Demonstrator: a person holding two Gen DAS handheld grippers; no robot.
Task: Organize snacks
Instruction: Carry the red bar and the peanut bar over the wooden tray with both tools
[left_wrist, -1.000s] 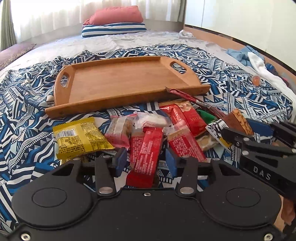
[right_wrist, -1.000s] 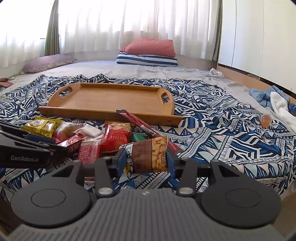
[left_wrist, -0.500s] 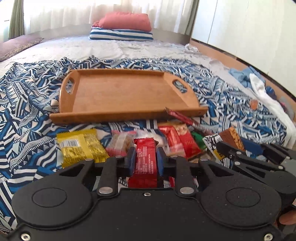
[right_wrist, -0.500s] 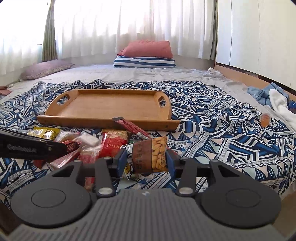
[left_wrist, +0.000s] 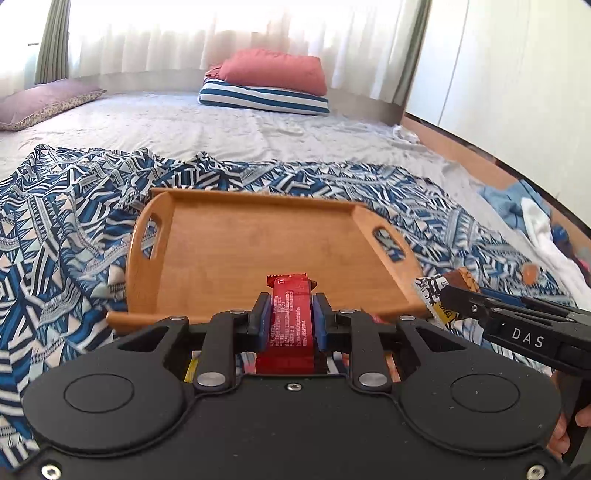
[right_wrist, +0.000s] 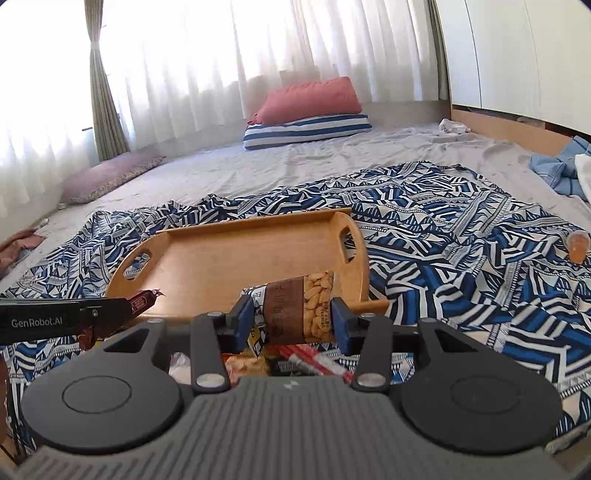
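My left gripper (left_wrist: 289, 320) is shut on a red snack bar (left_wrist: 290, 314) and holds it lifted at the near edge of the empty wooden tray (left_wrist: 229, 254). My right gripper (right_wrist: 292, 317) is shut on a brown peanut packet (right_wrist: 301, 308), held up at the tray's (right_wrist: 236, 258) near right corner. The right gripper with the peanut packet (left_wrist: 456, 280) shows at the right of the left wrist view. The left gripper with the red bar (right_wrist: 142, 300) shows at the left of the right wrist view. Other snacks (right_wrist: 295, 360) lie under the right gripper, mostly hidden.
The tray rests on a blue patterned cloth (right_wrist: 461, 236) spread over a grey bed. Striped and red pillows (left_wrist: 269, 85) lie at the far end. A small orange cup (right_wrist: 578, 245) and a pile of clothes (left_wrist: 535, 218) lie to the right.
My left gripper closed on the red bar and lifted it toward the tray. My right gripper rose with the peanut packet and moved closer to the tray.
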